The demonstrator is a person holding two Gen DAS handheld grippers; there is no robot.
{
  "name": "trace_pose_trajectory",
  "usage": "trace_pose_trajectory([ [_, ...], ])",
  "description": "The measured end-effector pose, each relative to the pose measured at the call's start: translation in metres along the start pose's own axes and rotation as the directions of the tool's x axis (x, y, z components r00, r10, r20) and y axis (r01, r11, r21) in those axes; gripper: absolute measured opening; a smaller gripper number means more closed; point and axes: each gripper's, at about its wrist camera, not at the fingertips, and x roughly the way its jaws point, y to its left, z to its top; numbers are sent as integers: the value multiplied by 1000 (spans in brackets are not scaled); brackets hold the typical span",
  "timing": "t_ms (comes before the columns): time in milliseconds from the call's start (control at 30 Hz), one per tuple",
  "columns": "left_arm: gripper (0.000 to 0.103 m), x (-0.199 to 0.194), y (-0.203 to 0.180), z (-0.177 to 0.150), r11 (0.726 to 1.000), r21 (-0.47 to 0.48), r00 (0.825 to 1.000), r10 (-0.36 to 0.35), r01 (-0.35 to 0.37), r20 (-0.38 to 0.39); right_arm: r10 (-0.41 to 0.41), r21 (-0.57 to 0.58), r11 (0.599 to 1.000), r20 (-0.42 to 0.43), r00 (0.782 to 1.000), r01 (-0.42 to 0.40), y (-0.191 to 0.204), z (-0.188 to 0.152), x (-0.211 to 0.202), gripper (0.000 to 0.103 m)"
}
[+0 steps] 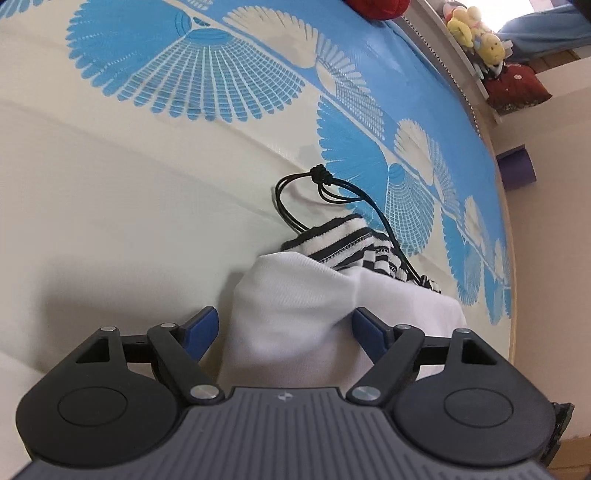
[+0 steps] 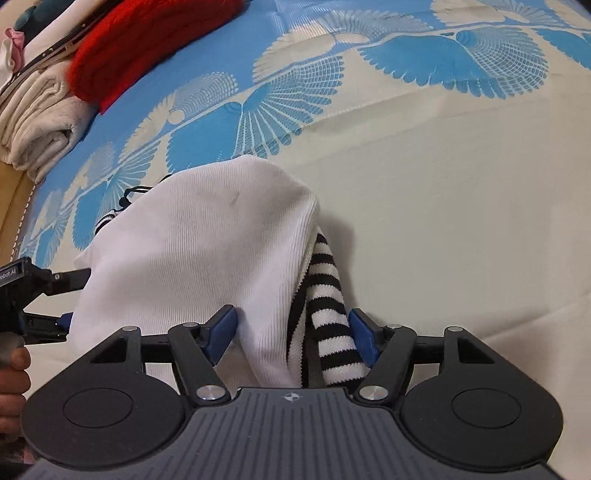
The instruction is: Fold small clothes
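Observation:
A small white ribbed garment [image 1: 295, 295] lies bunched on the bed, with a black-and-white striped part [image 1: 351, 243] and a black knotted cord [image 1: 295, 184] showing beyond it. My left gripper [image 1: 284, 328] is open and straddles the white cloth's near end; there is a gap at its left pad. In the right wrist view the same white garment [image 2: 199, 240] lies folded over its striped part [image 2: 328, 295]. My right gripper [image 2: 293, 330] is open, with both layers lying loose between its blue pads. The left gripper [image 2: 68, 299] shows at the cloth's left edge.
The bed sheet [image 1: 110, 221] is cream with blue fan patterns. A red knit item [image 2: 147, 40] and a folded cream stack [image 2: 40, 110] lie at the far left. The bed's edge [image 1: 511, 295] runs down the right, past a purple roll [image 1: 517, 170]. Plush toys [image 1: 476, 29] sit on a shelf. A hand [image 2: 11, 369] holds the left gripper.

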Motion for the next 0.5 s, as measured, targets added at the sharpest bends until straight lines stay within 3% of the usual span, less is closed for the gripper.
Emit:
trace_pose_trajectory([
  [67, 82, 5, 0, 1, 1000, -15, 1000, -16, 16, -2, 5, 16, 1000, -3, 1000, -5, -1, -1, 3, 61],
  [167, 76, 10, -4, 2, 1000, 6, 1000, -14, 14, 1, 53, 35, 998, -9, 999, -53, 1, -1, 5, 36],
  [267, 54, 10, -7, 3, 999, 45, 1000, -8, 8, 9, 63, 18, 998, -4, 998, -63, 3, 0, 6, 21],
  [333, 38, 6, -11, 6, 998, 68, 1000, -10, 9, 18, 60, 22, 998, 6, 998, -60, 4, 0, 5, 17],
  [433, 30, -16, -22, 14, 995, 94, 996, -35, 27, 83, 63, 42, 997, 66, 996, -66, 4, 4, -4, 11],
  [500, 30, -43, -37, 19, 987, 158, 981, -66, 36, 185, 89, 17, 995, 164, 982, -93, 12, 8, -20, 10],
])
